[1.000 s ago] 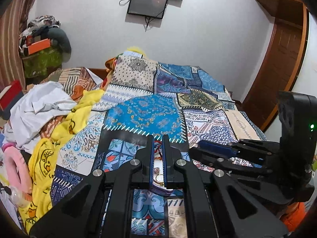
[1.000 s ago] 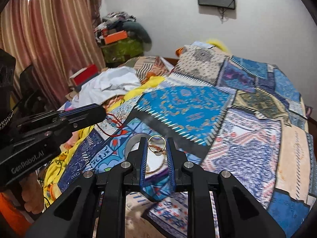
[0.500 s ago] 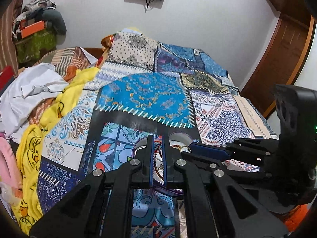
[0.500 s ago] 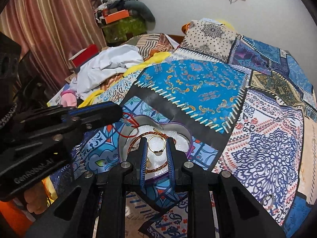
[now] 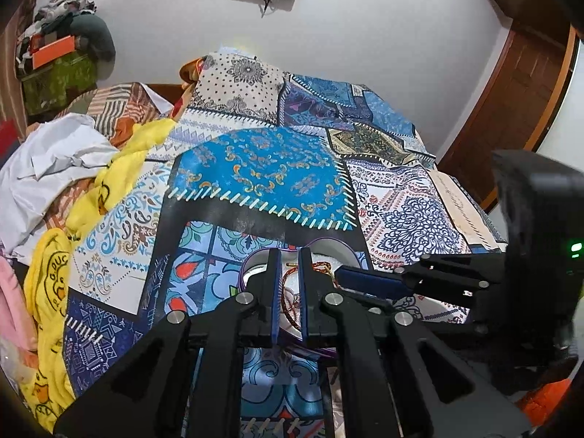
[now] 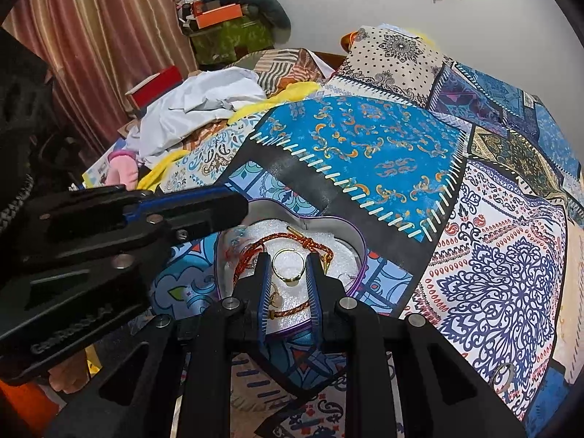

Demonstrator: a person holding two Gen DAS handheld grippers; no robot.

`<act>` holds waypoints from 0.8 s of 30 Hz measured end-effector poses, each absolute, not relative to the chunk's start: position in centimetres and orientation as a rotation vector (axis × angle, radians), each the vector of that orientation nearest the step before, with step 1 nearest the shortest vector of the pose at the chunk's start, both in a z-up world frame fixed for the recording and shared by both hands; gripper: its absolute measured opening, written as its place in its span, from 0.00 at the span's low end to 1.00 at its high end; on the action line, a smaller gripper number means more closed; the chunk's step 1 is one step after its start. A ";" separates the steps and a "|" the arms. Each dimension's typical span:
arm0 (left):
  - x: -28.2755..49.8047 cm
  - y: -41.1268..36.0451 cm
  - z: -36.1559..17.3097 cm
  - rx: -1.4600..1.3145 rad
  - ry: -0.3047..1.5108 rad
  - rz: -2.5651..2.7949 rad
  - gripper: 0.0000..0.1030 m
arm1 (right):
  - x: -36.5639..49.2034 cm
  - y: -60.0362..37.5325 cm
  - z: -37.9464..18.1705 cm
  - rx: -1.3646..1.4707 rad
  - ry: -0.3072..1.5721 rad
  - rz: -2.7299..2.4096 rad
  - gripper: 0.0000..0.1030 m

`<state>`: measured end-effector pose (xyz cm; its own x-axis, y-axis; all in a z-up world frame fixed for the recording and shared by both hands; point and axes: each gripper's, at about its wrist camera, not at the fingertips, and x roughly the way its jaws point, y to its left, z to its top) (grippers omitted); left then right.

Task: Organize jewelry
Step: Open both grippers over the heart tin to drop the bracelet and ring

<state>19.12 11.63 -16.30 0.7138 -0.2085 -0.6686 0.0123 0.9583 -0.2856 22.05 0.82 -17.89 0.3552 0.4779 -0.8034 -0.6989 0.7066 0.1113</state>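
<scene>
A heart-shaped purple tin (image 6: 359, 252) with white padding lies on the patchwork bedspread. It holds an orange braided bracelet (image 6: 292, 241) and other small jewelry. My right gripper (image 6: 289, 260) is shut on a gold ring (image 6: 289, 264) and holds it just over the tin's padding. My left gripper (image 5: 288, 259) is nearly shut with nothing visible between its fingers, hovering over the tin (image 5: 252, 266) from the left. It shows in the right wrist view (image 6: 204, 208) beside the tin. Another ring (image 6: 503, 376) lies on the spread at the lower right.
The patchwork bedspread (image 6: 365, 138) covers the bed. White and yellow clothes (image 5: 54, 168) are heaped on its left side. A red box (image 6: 157, 84) and a curtain (image 6: 91, 36) stand beyond. A wooden door (image 5: 525, 84) is at the right.
Both grippers have moved forward and down toward the tin. The right gripper, still holding the gold ring, now hangs right over the white padding.
</scene>
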 end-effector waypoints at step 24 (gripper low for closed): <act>15.6 9.3 -10.5 -0.169 0.670 -0.063 0.41 | 20.7 -6.1 -10.5 -0.158 0.758 0.640 0.30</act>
<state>15.61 9.28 -10.48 0.7823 -0.1126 -0.6126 0.0037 0.9844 -0.1761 20.69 -6.09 -10.49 0.5479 0.4827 -0.6832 -0.5925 0.8005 0.0903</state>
